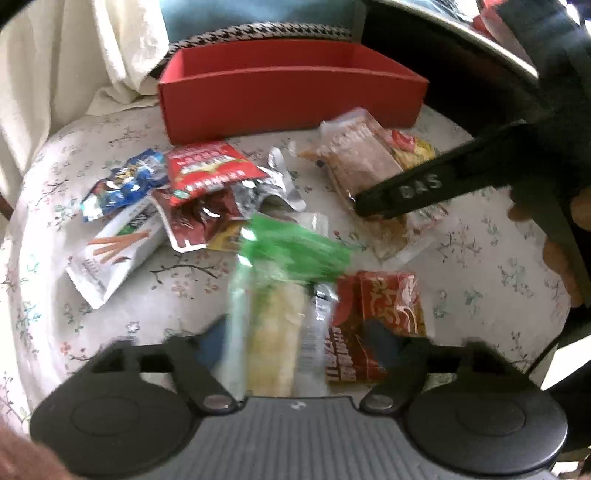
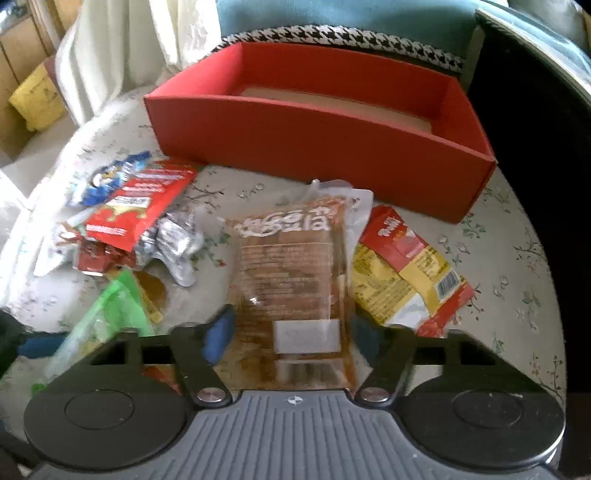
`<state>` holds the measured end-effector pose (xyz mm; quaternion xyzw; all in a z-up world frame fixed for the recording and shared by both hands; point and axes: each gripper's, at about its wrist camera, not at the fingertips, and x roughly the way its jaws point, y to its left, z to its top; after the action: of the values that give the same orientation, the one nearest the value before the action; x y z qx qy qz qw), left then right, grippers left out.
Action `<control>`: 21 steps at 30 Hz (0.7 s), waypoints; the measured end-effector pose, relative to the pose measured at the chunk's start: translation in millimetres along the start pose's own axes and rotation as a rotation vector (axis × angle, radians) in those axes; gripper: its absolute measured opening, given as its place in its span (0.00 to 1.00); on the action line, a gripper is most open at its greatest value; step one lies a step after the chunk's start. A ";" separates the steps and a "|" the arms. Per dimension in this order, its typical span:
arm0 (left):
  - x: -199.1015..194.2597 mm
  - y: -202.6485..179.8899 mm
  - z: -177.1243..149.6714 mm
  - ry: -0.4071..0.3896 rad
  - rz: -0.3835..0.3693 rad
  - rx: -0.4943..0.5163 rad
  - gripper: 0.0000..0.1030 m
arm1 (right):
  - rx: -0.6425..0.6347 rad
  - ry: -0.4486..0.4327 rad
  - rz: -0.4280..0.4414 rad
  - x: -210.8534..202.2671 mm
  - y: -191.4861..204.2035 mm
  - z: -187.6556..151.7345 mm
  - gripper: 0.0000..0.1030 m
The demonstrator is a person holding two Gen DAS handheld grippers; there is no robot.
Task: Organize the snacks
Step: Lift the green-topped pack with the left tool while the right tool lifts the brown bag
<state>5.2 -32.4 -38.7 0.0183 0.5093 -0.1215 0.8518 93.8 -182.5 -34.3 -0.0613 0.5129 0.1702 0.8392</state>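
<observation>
Floral tablecloth [image 2: 517, 229], cream curtain [image 2: 110, 55], houndstooth-edged teal cushion [image 2: 332, 14] behind.

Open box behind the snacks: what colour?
Red box, brownish floor inside; clearest in the right wrist view.

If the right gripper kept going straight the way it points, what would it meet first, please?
Probably the brown packet already between the right gripper's fingers; beyond it stands the red box, though depth is unclear.
</observation>
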 end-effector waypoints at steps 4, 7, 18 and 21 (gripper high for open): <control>-9.5 7.1 0.2 0.011 0.034 -0.017 0.35 | 0.028 -0.007 0.020 -9.6 -8.7 -4.8 0.50; -12.6 9.1 -2.8 0.013 0.044 -0.023 0.34 | 0.040 -0.013 0.023 -14.3 -10.3 -7.7 0.46; -30.6 11.0 -10.5 -0.009 0.054 -0.014 0.32 | 0.078 -0.046 0.045 -24.7 -17.9 -10.6 0.36; -37.8 15.8 -5.3 -0.030 0.045 -0.046 0.32 | 0.095 -0.057 0.058 -28.6 -20.9 -8.5 0.34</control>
<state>-12.9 -9.1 -9.8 0.0081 0.4986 -0.0907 0.8620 82.1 -210.8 -14.5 -0.0018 0.4976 0.1716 0.8502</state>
